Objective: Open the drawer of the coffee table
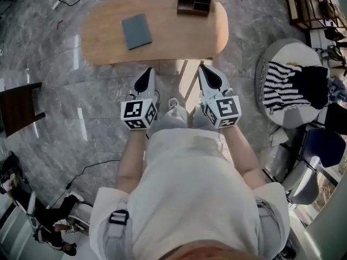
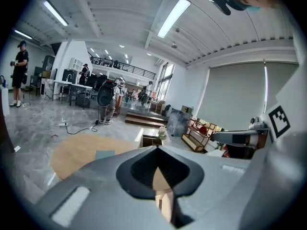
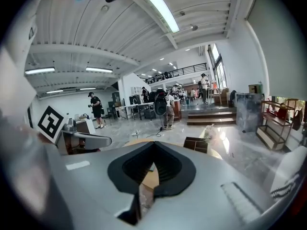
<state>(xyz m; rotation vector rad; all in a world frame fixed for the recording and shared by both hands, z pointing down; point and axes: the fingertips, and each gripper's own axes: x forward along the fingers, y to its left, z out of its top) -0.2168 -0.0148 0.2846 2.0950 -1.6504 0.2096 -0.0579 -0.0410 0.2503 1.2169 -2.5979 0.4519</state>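
The coffee table [image 1: 173, 31] is an oval wooden top on the marble floor ahead of me, and no drawer front shows from above. On it lie a grey-blue pad [image 1: 136, 31] and a dark wooden organiser box [image 1: 194, 0]. My left gripper [image 1: 147, 72] and right gripper [image 1: 208, 71] hang side by side just short of the table's near edge, pointing at it, both shut and empty. In the left gripper view the left gripper [image 2: 156, 148] points over the table [image 2: 76, 152] and the box [image 2: 151, 141]. In the right gripper view the right gripper [image 3: 153, 143] points toward the box [image 3: 196, 144].
A round white seat [image 1: 287, 56] carrying a striped cloth [image 1: 282, 85] stands to the right, with a blue chair [image 1: 322, 145] beside it. A dark chair [image 1: 19, 107] stands left, a shelf [image 1: 312, 4] at top right. A cable [image 1: 87, 169] crosses the floor near a person [image 1: 49, 221].
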